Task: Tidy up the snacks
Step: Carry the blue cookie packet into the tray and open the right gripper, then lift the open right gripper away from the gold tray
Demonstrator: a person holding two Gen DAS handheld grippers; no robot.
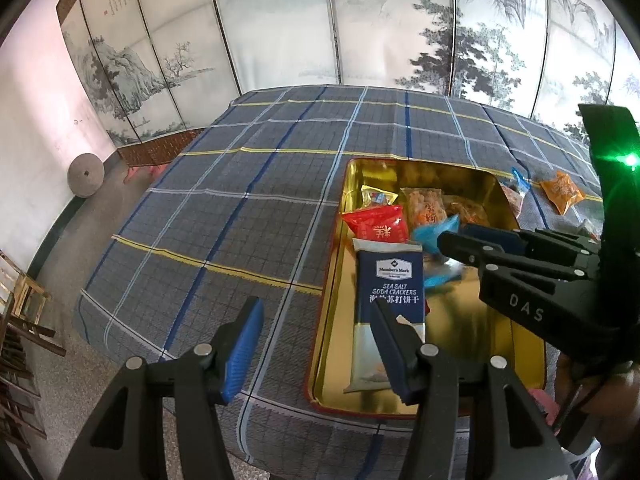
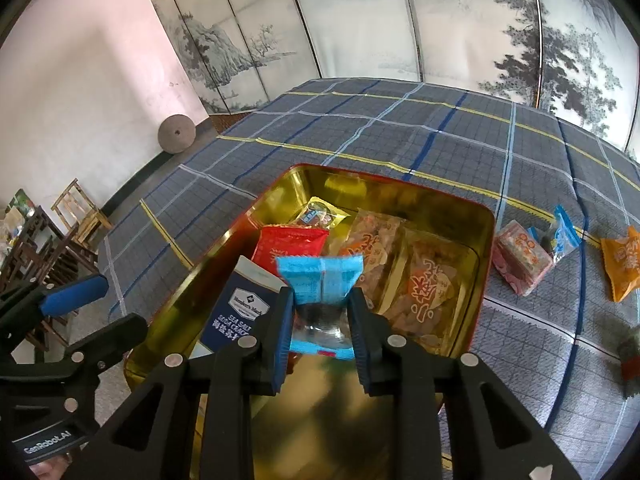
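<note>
Right gripper (image 2: 322, 322) hangs over the gold tin (image 2: 486, 240), jaws clamped on a blue snack packet (image 2: 320, 276) — the drop-off step, I'd say. Next call: let go low, onto bare tin floor beside the soda crackers (image 1: 394, 284). Left gripper (image 1: 318, 330) hovers at the tin's edge, jaws apart, empty. More packets (image 2: 520, 262) wait on the checked counter; the packet's lower end blurs behind the jaws

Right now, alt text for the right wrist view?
The right hand-held gripper holds a blue snack packet over a gold tin of snacks on a plaid cloth; more packets lie loose to the right.
</note>
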